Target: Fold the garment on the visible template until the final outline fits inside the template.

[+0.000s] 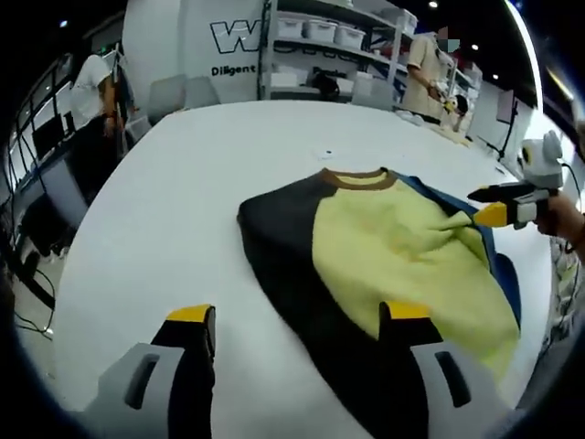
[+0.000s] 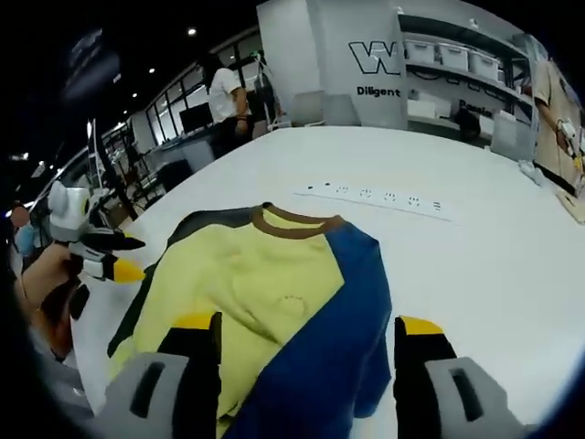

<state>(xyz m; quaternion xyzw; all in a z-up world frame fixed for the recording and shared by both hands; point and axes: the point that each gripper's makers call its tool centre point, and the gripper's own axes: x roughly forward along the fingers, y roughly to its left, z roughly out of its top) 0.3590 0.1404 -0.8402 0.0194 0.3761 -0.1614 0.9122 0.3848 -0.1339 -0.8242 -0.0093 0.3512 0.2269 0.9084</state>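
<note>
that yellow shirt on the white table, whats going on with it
A person with a gripper in each hand is folding the shirt. It lies on the white table, sleeves already turned in: black on one side, blue on the other. The left gripper and right gripper hover open at opposite sides, holding nothing.

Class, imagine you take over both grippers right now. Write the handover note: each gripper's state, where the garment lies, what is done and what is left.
Left gripper: open, empty, over the near edge of the garment's black sleeve.
Right gripper: open, empty, over the blue sleeve.
Garment: yellow front, brown collar, lying on the white table, both sleeves folded in over its sides.
Power strip: on the table beyond the collar.
No template outline can be made out.
Done: sleeves in. Left: probably fold the body shorter, then check the fit.
</note>
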